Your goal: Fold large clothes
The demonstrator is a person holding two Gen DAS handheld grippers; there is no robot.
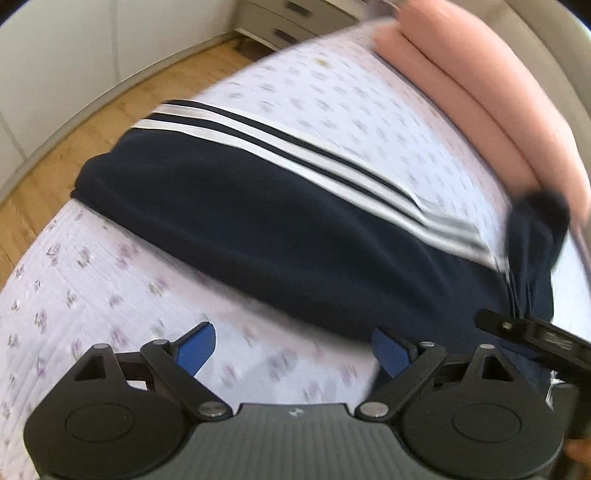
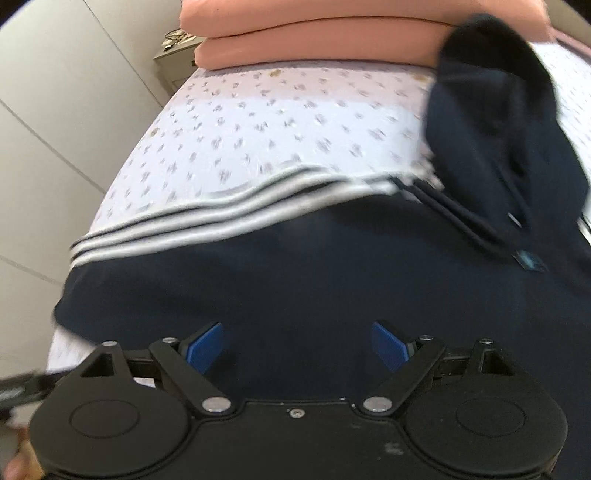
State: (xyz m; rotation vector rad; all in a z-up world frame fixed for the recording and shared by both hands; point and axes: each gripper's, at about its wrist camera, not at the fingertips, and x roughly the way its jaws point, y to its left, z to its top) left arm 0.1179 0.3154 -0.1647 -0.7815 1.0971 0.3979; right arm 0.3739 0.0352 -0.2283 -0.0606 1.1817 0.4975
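A navy hooded top with white sleeve stripes lies folded across the floral bedspread. In the right wrist view the same top fills the foreground, its hood raised at the right. My left gripper is open and empty, hovering over the bedspread just short of the top's near edge. My right gripper is open and empty, just above the navy cloth. Part of the right gripper shows in the left wrist view at the right edge.
Folded pink bedding is stacked at the head of the bed; it also shows in the right wrist view. A wooden floor and a white drawer unit lie beyond the bed's left edge. White wardrobe doors stand to the left.
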